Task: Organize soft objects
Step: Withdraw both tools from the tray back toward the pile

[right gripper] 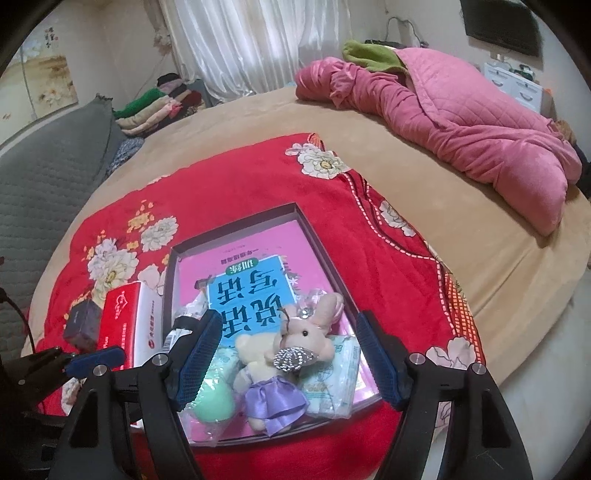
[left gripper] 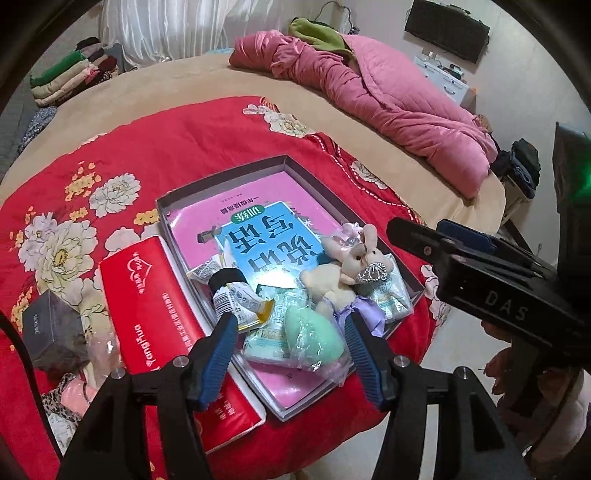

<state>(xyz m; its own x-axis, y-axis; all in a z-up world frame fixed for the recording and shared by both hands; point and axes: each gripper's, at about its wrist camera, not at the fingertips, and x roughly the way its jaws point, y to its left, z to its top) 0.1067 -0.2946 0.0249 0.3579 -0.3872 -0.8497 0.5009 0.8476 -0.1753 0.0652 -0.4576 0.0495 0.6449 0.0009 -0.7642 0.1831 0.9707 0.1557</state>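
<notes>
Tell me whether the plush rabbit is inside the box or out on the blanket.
Inside. The plush rabbit lies on the blue book and packets, within the walls of the open box.

Bedroom, indoor light, bed fills most of both views.

Bed (right gripper: 424, 221) has a tan sheet with a red floral blanket (right gripper: 258, 184) spread over its near part. Crumpled pink quilt (right gripper: 461, 122) lies along the far right side, green cloth (right gripper: 369, 55) at its top end. White curtains (right gripper: 251, 44) hang behind the bed. Stack of folded clothes (right gripper: 159, 103) at far left, next to a grey quilted headboard (right gripper: 48, 177). Floral painting (right gripper: 40, 81) on left wall. Dark screen (right gripper: 502, 22) mounted upper right, above a white drawer unit (right gripper: 517, 85). Pale floor (left gripper: 461, 350) shows at right.
</notes>
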